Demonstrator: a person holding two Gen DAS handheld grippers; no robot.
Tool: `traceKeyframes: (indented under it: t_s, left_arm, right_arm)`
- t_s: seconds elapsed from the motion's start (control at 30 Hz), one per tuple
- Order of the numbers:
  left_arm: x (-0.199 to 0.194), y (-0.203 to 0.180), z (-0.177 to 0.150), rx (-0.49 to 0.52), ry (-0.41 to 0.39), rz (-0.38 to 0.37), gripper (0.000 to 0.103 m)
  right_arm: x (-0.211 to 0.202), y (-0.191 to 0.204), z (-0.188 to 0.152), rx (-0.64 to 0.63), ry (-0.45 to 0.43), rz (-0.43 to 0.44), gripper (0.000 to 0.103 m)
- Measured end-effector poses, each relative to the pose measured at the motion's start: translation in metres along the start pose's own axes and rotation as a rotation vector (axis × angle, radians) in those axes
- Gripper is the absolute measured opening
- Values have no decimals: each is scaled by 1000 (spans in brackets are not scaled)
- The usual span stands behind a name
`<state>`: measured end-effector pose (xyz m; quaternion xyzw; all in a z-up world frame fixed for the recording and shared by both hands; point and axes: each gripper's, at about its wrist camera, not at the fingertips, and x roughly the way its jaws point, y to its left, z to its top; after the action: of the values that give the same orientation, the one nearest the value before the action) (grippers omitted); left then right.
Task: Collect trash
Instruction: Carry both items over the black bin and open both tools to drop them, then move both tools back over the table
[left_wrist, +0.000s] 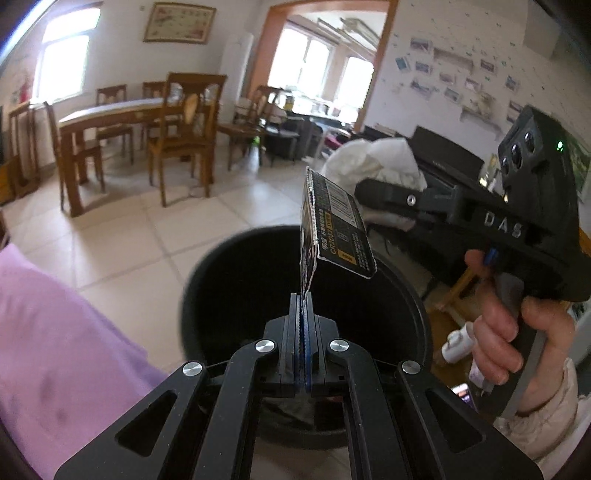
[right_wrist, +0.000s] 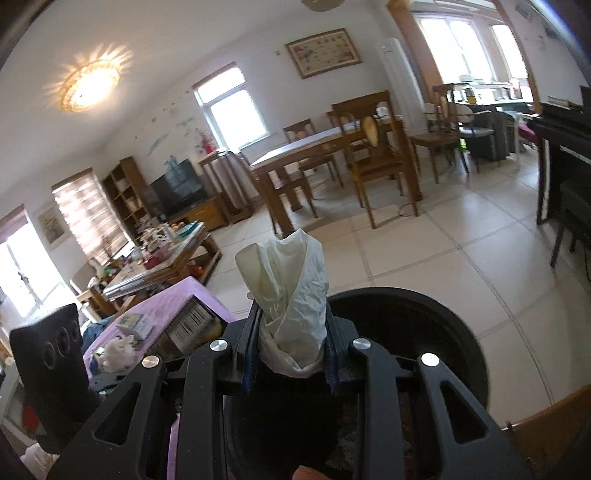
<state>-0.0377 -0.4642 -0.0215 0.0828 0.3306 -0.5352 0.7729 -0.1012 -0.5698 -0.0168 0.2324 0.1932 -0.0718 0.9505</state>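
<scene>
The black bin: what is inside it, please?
The bin looks dark inside; no contents can be made out. The left claw and its card pack cover part of the opening, and the right claw with white wrap hides more.

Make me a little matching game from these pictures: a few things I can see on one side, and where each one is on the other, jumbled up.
Things:
1. black battery card
2. crumpled white bag
3. black bin
4. purple cloth

Places:
A. below both grippers, mouth open
B. pinched in the left gripper
C. at the left edge of the left wrist view
D. pinched in the right gripper

Pairs: 1-B, 2-D, 3-A, 4-C
</scene>
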Motion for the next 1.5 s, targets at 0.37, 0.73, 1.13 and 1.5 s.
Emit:
traceKeyframes:
  t_s: [0.37,0.73,1.13,1.5]
  left_arm:
    - [29,-14,-2,30,54,-24,5]
    - [-9,-11,-1,37,-91,77,98]
    - [-73,41,-17,-67,-132,153,98]
    - [-186,158,-64,-298,-180,386,98]
  right_arm:
    - [-4,-30,-9,51,-1,-35,33]
    - [-16,-35,-8,91,-45,-33,98]
    - [2,-6,-13,59,20,-22,98]
    - [44,70,-26,-33,116,78,98]
